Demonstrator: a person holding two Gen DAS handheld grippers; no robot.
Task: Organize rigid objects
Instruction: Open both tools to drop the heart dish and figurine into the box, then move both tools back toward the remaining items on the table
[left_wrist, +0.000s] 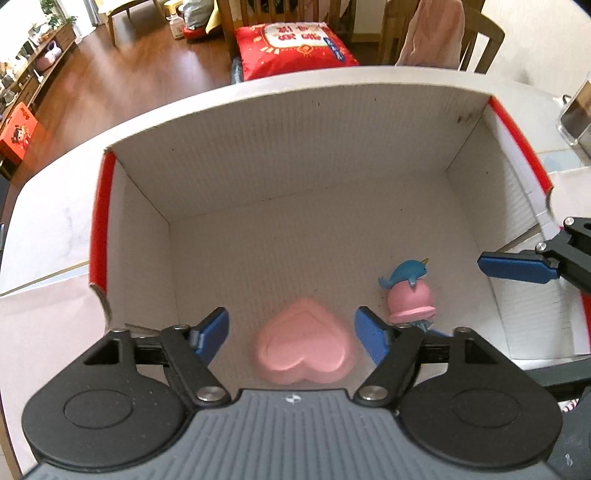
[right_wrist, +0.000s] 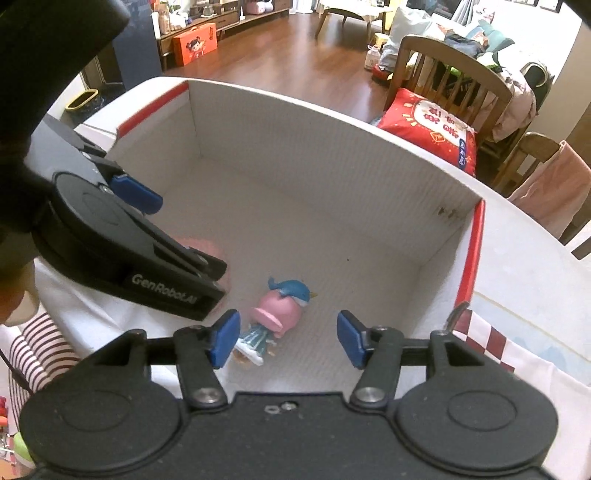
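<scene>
A big white cardboard box (left_wrist: 295, 155) with red edges sits on a pale table (left_wrist: 48, 236). Both grippers point down into it.

The left gripper (left_wrist: 291, 338) has its blue fingers spread wide. A pink heart-shaped box (left_wrist: 304, 347) lies flat on the bottom of the cardboard box, right between those fingers. The pads are not touching it (there is a gap on each side).

The right gripper (right_wrist: 282, 338) has its jaws apart too, and nothing is pinched in them. Under it a small toy doll (right_wrist: 273, 317) lies on its side on the box floor. The doll has a pink head, a blue whale on top and a pale blue dress. Its feet are near the gripper's left finger (right_wrist: 223, 338), but whether they touch cannot be told.

The doll is just beside the heart, on its right in the left camera's view.

Behind the box stands a wooden chair (right_wrist: 454, 74) with a red cushion (right_wrist: 432, 129) on it.
</scene>
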